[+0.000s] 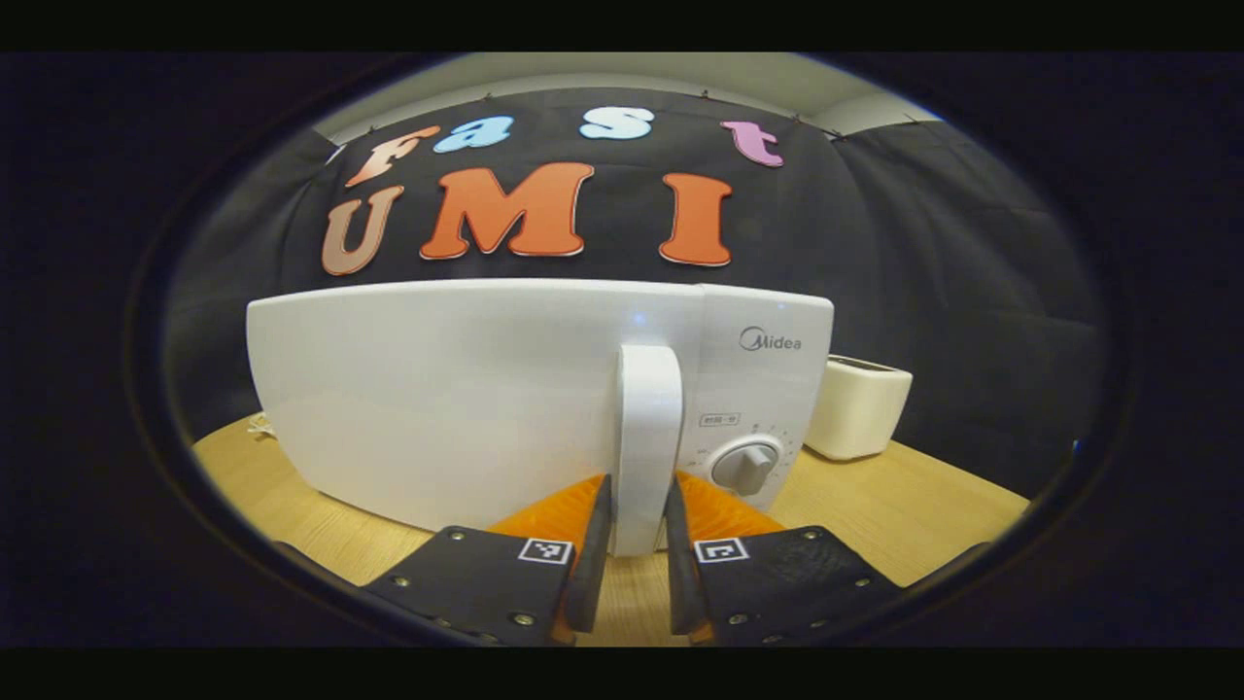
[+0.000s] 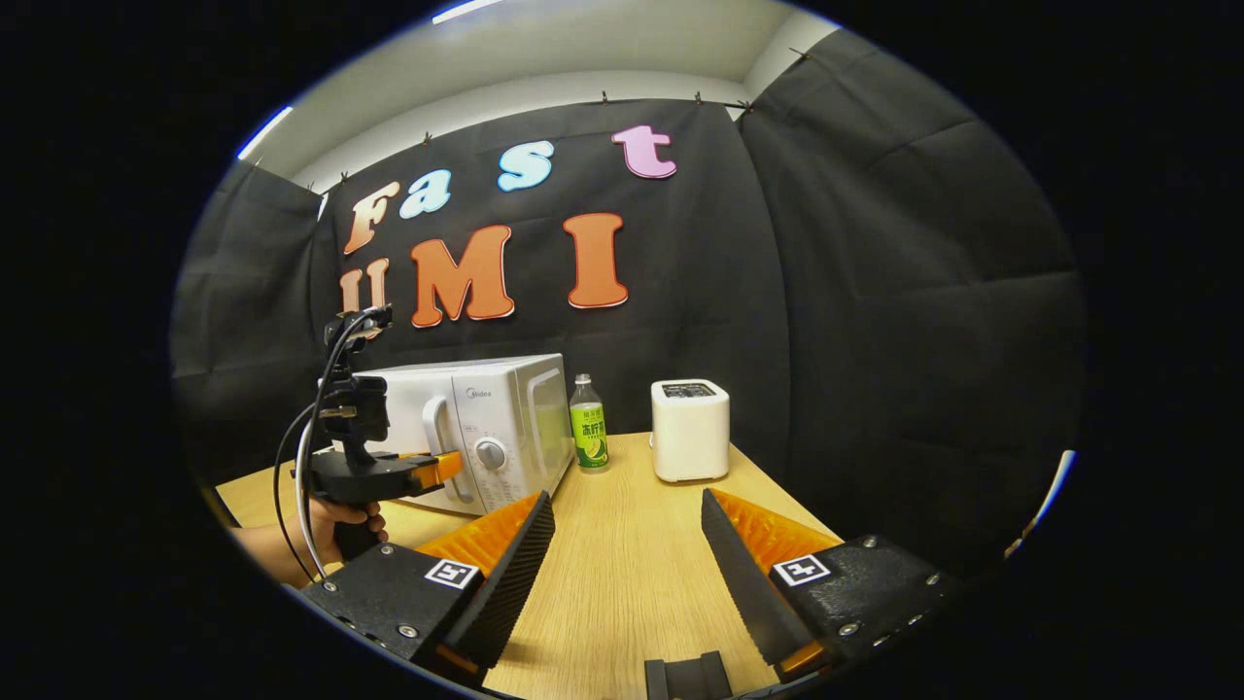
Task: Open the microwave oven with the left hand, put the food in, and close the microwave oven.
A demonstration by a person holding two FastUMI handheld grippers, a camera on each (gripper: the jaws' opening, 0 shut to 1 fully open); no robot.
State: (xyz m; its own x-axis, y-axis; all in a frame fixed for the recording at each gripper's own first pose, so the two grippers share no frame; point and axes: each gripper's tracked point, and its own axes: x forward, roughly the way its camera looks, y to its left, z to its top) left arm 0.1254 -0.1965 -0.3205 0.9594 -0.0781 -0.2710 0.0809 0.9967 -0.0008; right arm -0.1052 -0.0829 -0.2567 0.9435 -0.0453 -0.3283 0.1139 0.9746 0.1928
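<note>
A white microwave (image 1: pixel 466 389) stands on the wooden table (image 1: pixel 914 496) with its door closed. Its upright white handle (image 1: pixel 648 437) sits between the two fingers of my left gripper (image 1: pixel 637 515), and both black pads press on its sides. In the right gripper view the left gripper (image 2: pixel 428 472), held by a hand (image 2: pixel 340 520), reaches the handle (image 2: pixel 434 428) of the microwave (image 2: pixel 505 418) from the front. My right gripper (image 2: pixel 627 564) hovers open over the table (image 2: pixel 632 583), with nothing between its fingers.
A green-labelled drink bottle (image 2: pixel 588 423) stands just right of the microwave. A small white toaster (image 2: pixel 690 428) sits farther right, also seen as the toaster (image 1: pixel 860 408) behind the microwave's control knob (image 1: pixel 746 465). Bare tabletop lies in front of the right gripper.
</note>
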